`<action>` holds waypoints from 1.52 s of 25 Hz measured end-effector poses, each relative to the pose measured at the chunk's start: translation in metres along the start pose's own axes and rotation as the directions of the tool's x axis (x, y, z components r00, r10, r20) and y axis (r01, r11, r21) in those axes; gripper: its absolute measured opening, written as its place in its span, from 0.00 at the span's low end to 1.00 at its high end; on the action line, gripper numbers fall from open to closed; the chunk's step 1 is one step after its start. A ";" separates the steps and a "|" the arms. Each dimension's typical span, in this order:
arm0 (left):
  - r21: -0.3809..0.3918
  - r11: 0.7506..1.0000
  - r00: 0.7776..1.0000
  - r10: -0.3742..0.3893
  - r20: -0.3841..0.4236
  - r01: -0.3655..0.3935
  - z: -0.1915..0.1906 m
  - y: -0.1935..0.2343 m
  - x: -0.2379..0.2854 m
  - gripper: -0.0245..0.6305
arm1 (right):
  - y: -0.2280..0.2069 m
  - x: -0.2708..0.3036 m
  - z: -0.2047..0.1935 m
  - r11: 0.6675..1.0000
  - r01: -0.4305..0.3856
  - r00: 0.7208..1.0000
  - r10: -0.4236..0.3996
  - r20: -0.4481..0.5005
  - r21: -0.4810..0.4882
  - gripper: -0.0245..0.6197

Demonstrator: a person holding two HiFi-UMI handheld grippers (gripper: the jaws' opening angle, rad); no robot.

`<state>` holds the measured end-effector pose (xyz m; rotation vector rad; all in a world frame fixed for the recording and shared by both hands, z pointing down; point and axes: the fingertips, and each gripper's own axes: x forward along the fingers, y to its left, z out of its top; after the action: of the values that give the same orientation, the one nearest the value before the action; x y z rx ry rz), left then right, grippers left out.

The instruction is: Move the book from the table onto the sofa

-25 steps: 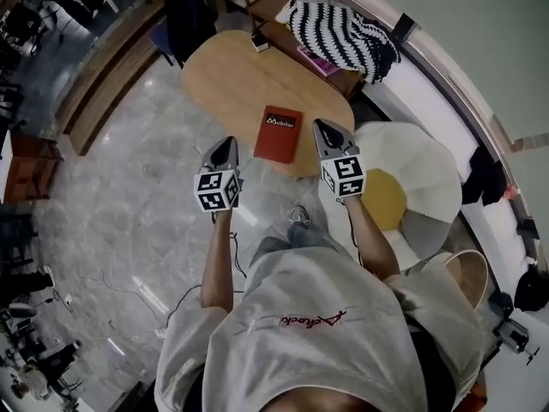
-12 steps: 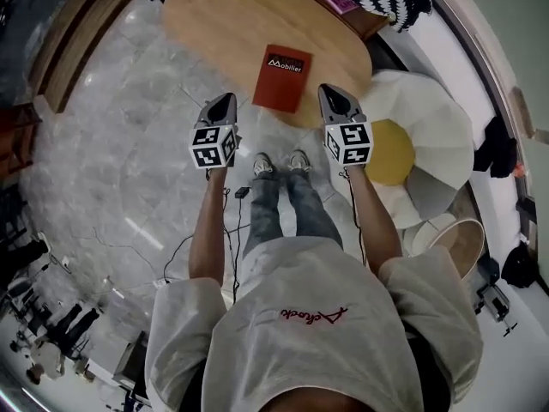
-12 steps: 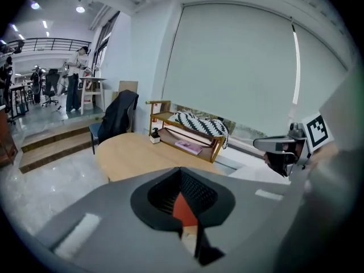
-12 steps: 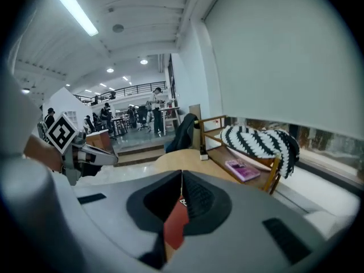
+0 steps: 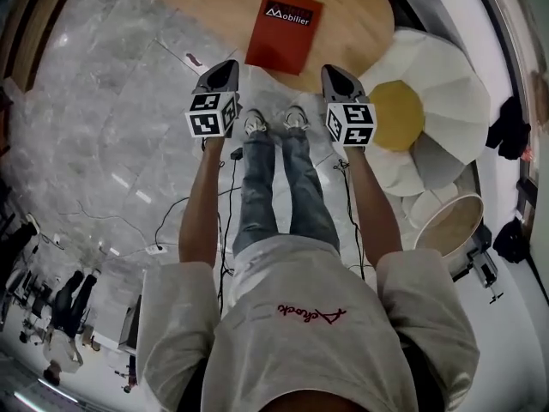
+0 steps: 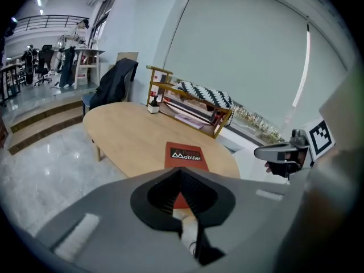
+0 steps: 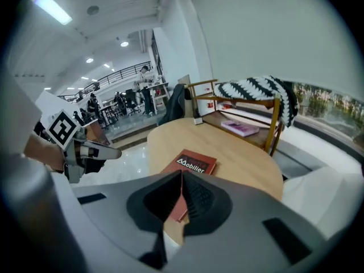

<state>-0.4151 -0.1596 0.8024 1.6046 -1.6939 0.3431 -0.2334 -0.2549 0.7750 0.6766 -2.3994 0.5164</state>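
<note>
Book (image 5: 284,31), red-covered with white "Mobilier" lettering, lies flat on the oval wooden table (image 5: 214,7), close to the table's near rim and untouched by either tool. The left gripper (image 5: 226,65) hangs over the grey marble floor (image 5: 111,127), just short of the table edge and to the left of the book, pointing forward and down. Its jaws are pressed together with nothing between them. The right gripper (image 5: 334,70) is level with it on the other side, its tip at the table's rim, and its jaws are likewise closed and empty. Between the two grippers the person's shoes (image 5: 255,124) stand on the floor, toes towards the table. Just beside the table, on the right, sits a white flower-shaped floor seat (image 5: 446,67) with a yellow centre. At the far side of the table, the left gripper view shows a wooden rack (image 6: 162,87) with a black-and-white striped blanket (image 6: 206,95) draped over it, and a dark jacket (image 6: 114,79) hangs on a chair beyond the table's left end.
</note>
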 end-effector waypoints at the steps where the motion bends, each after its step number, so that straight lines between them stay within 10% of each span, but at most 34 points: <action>1: -0.006 1.000 1.000 -0.007 -0.010 0.007 -0.007 0.002 0.008 0.05 | -0.002 0.007 -0.010 1.000 0.001 1.000 -0.001 -0.015 0.016 0.05; 5: -0.027 0.999 0.999 -0.031 -0.040 0.030 -0.028 0.017 0.045 0.06 | -0.008 0.044 -0.043 0.996 -0.007 0.998 0.012 -0.060 0.091 0.05; 9: -0.055 0.996 0.994 -0.071 -0.082 0.067 -0.050 0.025 0.087 0.33 | -0.009 0.086 -0.070 0.972 -0.065 0.992 0.087 -0.090 0.225 0.35; 17: -0.065 0.991 0.980 -0.127 -0.150 0.119 -0.083 0.023 0.143 0.57 | -0.018 0.153 -0.101 0.941 -0.061 0.986 0.109 -0.127 0.334 0.45; 38: -0.074 0.986 0.979 -0.159 -0.126 0.151 -0.084 -0.003 0.136 0.57 | -0.004 0.149 -0.087 0.964 -0.046 0.994 0.071 -0.088 0.262 0.45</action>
<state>-0.3729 -0.2041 0.9504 1.6191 -1.4569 0.3062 -0.2974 -0.2662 0.9343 0.6753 -2.2881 0.8798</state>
